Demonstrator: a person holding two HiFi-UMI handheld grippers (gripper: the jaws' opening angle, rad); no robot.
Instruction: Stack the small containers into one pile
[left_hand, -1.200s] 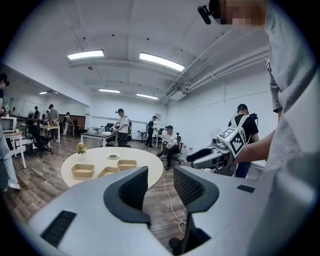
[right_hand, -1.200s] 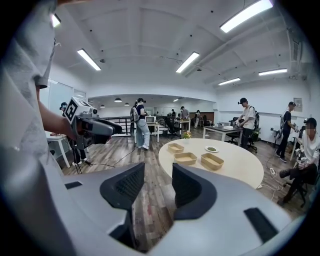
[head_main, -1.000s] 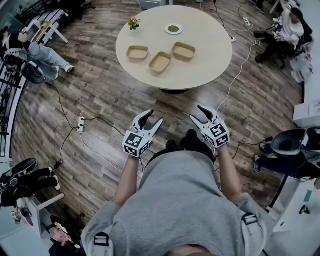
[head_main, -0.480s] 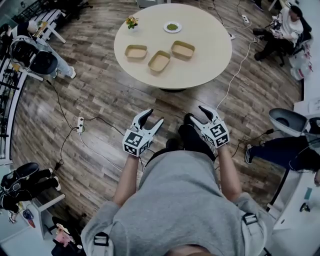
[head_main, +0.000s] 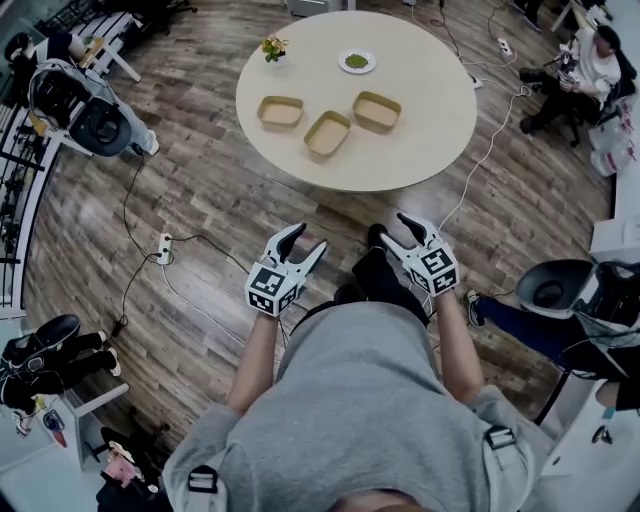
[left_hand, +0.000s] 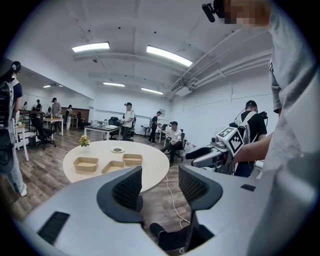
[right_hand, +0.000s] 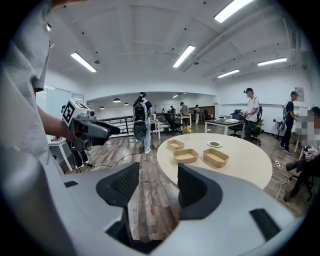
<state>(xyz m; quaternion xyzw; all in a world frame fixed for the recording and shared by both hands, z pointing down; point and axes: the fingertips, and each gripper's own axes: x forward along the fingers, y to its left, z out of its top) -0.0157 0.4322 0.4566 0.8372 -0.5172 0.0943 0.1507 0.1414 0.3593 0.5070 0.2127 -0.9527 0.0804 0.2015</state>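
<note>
Evidently no stacking has begun. The left container (head_main: 281, 112), middle container (head_main: 328, 133) and right container (head_main: 376, 111) lie in a loose row across the middle of the round table (head_main: 430, 150). Each is open side up and apart from its neighbours, and the middle one sits a little closer to the near edge. That spacing leaves room for a jaw to slip down beside any rim. A small plate (head_main: 357, 62) of something green and a little flower pot (head_main: 272, 46) stand toward the far edge, clear of the row.

The person stands on the wood floor well short of the table, so nothing is within reach. The left gripper (head_main: 308, 236) and right gripper (head_main: 392, 227) are held out in front of the body, side by side and aimed at the table. Both have just been opening their jaws, which now stand spread wide with nothing between them, probably so that each can go straight onto a container on arrival.
</note>
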